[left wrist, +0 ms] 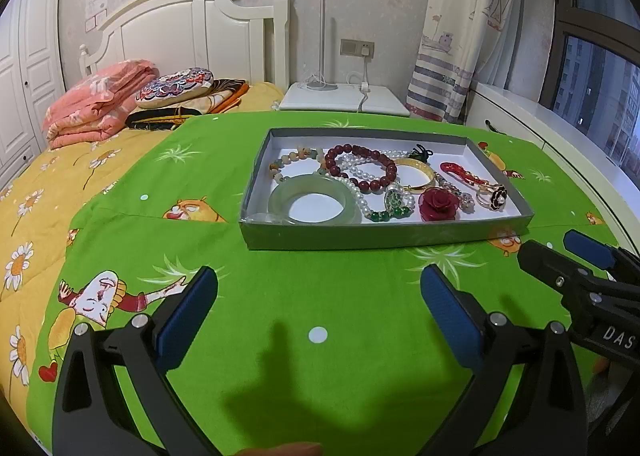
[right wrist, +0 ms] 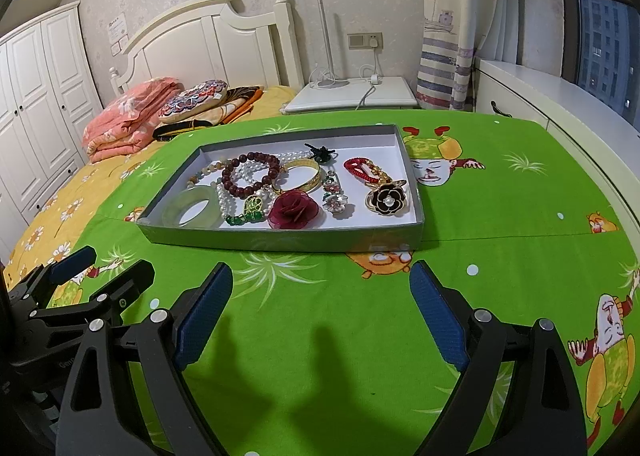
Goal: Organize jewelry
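The left gripper (left wrist: 319,288) hovers over a bright green cartoon-print cloth (left wrist: 320,296), its two blue-padded fingers spread wide apart with nothing between them. The right gripper (right wrist: 321,284) hovers just beside it, fingers likewise spread wide and empty. Each gripper shows at the edge of the other's view.

Ahead of both, well apart from the fingertips, a shallow grey box (right wrist: 280,238) with a white inside sits flat on the cloth, holding all the jewelry. At its left end lies a pale green jade bangle (left wrist: 316,203). Behind that is a string of mixed pale stone beads (left wrist: 294,160). A dark red bead bracelet (left wrist: 362,168) overlaps a white pearl strand (left wrist: 362,172). Near the middle rests a gold bangle (left wrist: 418,176), with a small dark green ornament (left wrist: 422,153) behind it. At the front sit a green gem piece (left wrist: 394,202) and a deep red fabric rose (left wrist: 438,203). Toward the right end lie a red cord piece (left wrist: 460,173) and a black flower brooch with a pearl centre (right wrist: 387,198). A small jewelled clip (right wrist: 334,192) lies between the rose and the brooch.

Beyond the cloth stand a bed with a white headboard (left wrist: 192,20), folded bedding (left wrist: 100,100), a white nightstand (left wrist: 344,98) and a patterned curtain (left wrist: 464,28).
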Demonstrator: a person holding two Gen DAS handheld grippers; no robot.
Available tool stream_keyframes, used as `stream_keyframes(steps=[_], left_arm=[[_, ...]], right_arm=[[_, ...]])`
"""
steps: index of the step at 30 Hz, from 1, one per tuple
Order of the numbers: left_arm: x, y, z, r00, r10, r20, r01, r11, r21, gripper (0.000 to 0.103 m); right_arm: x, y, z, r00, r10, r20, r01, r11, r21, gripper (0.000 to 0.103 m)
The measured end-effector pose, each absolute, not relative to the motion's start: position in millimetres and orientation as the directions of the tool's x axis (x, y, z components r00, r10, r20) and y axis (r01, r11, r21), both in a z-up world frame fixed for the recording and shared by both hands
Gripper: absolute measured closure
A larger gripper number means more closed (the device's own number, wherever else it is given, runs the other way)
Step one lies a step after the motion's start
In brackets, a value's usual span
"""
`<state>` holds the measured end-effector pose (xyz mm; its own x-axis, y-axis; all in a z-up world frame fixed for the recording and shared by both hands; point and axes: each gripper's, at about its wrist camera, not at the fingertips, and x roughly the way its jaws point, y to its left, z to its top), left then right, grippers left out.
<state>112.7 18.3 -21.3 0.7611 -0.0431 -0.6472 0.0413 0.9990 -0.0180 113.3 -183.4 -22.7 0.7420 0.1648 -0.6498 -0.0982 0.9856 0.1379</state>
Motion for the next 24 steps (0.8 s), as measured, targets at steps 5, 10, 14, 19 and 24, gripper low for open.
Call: stream_keyframes(steps=[5,10,14,19,24], left_arm=[[113,19,-22,0.76,-0.044,-0.648,0.041,0.999,-0.02,0.005],[113,19,-23,0.763,-0.04,-0.645,0.036,0.999,-0.019,0.005],[114,22,-23,0.764,-0.034,-0.644,0.025,0.999,-0.023,0.005],[111,25,-23,0.77,-0.05,-0.637,0.025,0.998,-0.049,0.005],[116,16,-31,0.727,-0.054,-0.684,0.068,0.998,-0.006,0.005]], right_arm=[[111,-181,-23,0.74,0.166,-0.651,-0.097,0.985,0.141,0.018],[112,-183,-23,0.741,0.165,-0.651,-0.095,0.985,0.141,0.018],[111,-183,-23,0.741,0.163,-0.652,-0.093,0.986,0.141,0.018],[110,-183,-24,0.739,0.162,-0.654,-0.094,0.986,0.138,0.018],[111,-188,-33,0.737,0.127,-0.664,-0.078,0.992,0.103,0.018]])
